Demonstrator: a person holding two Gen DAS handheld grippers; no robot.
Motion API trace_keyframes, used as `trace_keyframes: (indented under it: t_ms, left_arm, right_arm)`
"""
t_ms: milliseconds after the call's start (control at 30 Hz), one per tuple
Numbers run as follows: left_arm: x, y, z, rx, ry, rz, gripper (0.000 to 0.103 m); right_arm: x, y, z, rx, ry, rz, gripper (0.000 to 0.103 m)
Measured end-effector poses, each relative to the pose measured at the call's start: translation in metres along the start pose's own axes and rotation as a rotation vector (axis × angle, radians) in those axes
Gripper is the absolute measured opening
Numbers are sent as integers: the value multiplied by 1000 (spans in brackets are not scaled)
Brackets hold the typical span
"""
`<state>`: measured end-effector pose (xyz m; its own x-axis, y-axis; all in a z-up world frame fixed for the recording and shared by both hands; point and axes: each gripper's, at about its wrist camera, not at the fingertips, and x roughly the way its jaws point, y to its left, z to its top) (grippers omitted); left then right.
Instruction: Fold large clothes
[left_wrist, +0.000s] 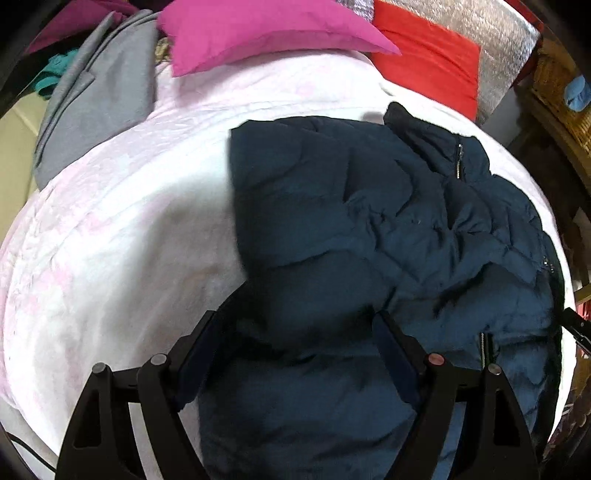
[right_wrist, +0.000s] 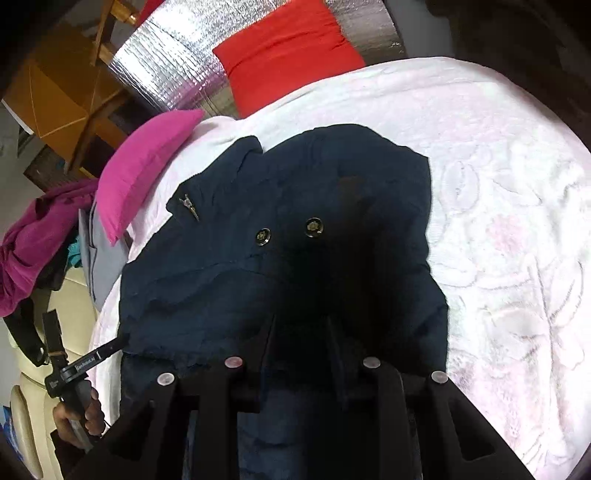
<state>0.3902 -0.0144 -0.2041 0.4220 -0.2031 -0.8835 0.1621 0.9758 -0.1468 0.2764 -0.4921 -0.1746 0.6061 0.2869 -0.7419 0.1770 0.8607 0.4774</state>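
A dark navy puffer jacket (left_wrist: 369, 229) lies bunched on a pale pink-white blanket (left_wrist: 110, 240). In the left wrist view my left gripper (left_wrist: 299, 325) is open, its fingers spread wide over the jacket's near edge. In the right wrist view the jacket (right_wrist: 229, 280) shows two snap buttons and a zipper pull. My right gripper (right_wrist: 301, 325) stands over the jacket's dark folds with a narrow gap between its fingers; the fabric there is too dark to tell whether it is gripped. The left gripper also shows in the right wrist view (right_wrist: 110, 347), touching the jacket's left edge.
A magenta pillow (left_wrist: 258, 33) and a red cushion (left_wrist: 428, 55) lie at the far side of the bed. A grey garment (left_wrist: 96, 96) lies at the left. A silver insulated panel (right_wrist: 173, 62) and wooden furniture (right_wrist: 66, 88) stand beyond.
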Motion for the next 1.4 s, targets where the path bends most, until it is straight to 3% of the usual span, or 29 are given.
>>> trace_keyframes:
  t_ms: [133,367,700,967,1067,1400]
  left_arm:
    - [-12,18,-14,-38,-26,28,84]
    - [-27,64,-54,-176,-32,23,84]
    - [-43,85,-111,-203,-16,41,84]
    - [-51,70,-144,-148,-4,-33,84]
    - [-48,64,-154,-120,28,-61,84]
    - [-38,58,-188,-151,144,-186,84]
  right_arm:
    - [-19,-13,-7,27,-28,6,47]
    - [-39,-27,-23,59,-51,19,47]
    - [-67,-73,-59,170,-59,43,48]
    - [-81,-90,-98,222,-42,92,49]
    - [-83,-96,-109,250,-40,114,53]
    - [-73,-105,-139,296,34,169,54]
